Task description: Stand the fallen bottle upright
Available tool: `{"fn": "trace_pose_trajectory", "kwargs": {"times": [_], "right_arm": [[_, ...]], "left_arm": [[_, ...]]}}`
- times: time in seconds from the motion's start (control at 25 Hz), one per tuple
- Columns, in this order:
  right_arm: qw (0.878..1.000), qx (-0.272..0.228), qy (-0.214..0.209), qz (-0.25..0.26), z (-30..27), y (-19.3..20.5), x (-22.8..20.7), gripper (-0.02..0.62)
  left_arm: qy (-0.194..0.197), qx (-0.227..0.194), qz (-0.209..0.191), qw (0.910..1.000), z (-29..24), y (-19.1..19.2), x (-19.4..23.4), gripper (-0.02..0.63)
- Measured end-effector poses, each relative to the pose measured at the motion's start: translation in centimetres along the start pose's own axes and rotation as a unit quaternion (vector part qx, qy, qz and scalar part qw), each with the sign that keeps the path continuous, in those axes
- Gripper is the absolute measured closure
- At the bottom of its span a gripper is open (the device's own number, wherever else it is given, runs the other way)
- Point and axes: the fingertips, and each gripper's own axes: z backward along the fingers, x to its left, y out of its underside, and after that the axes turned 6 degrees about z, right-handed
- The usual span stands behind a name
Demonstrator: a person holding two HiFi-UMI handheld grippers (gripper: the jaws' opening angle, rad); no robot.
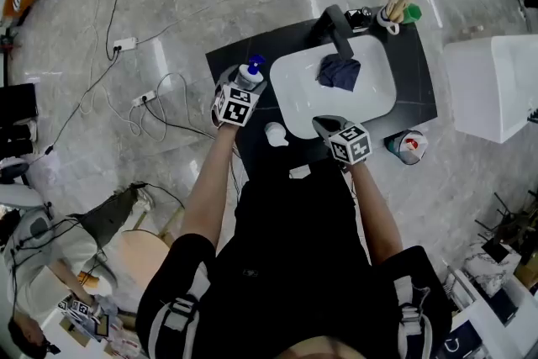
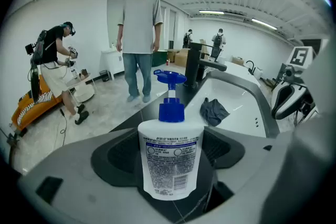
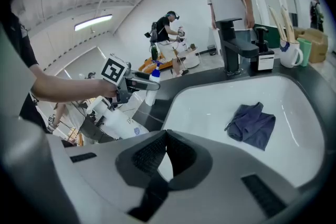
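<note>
A white pump bottle (image 2: 170,157) with a blue pump head stands upright between the jaws of my left gripper (image 2: 170,136), which is shut on its body. In the head view that bottle (image 1: 250,73) is over the dark counter (image 1: 235,55) left of the white sink (image 1: 294,84), at the tip of the left gripper (image 1: 244,88). A second white bottle (image 1: 276,133) lies on its side on the counter by the sink's front left corner, also seen as a lying bottle (image 3: 113,120). My right gripper (image 3: 167,136) is shut and empty at the sink's front rim.
A dark blue cloth (image 1: 339,71) lies in the sink. A black faucet (image 1: 336,29), a dark dispenser (image 1: 361,17) and a mug of utensils (image 1: 393,11) stand at the back. A can (image 1: 409,145) sits right of the counter. A person (image 2: 139,23) stands beyond it.
</note>
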Motion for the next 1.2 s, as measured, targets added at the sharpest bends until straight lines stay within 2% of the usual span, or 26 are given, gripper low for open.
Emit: {"fn": "trace_pose_trajectory", "kwargs": {"times": [0.36, 0.8, 1.2], "right_arm": [[1.0, 0.006, -0.014, 0.023, -0.3, -0.2, 0.5, 0.535], [0.998, 0.015, -0.032, 0.043, -0.9, -0.6, 0.9, 0.535], [0.998, 0.013, -0.036, 0.048, -0.9, -0.9, 1.3, 0.535]], "left_arm": [[-0.013, -0.069, -0.004, 0.9975, 3.1, 0.7, -0.5, 0.244], [-0.025, -0.082, 0.031, 0.9958, 5.9, 3.4, -0.2, 0.244], [-0.019, -0.091, 0.051, 0.9944, 6.1, 3.6, -0.2, 0.244]]}}
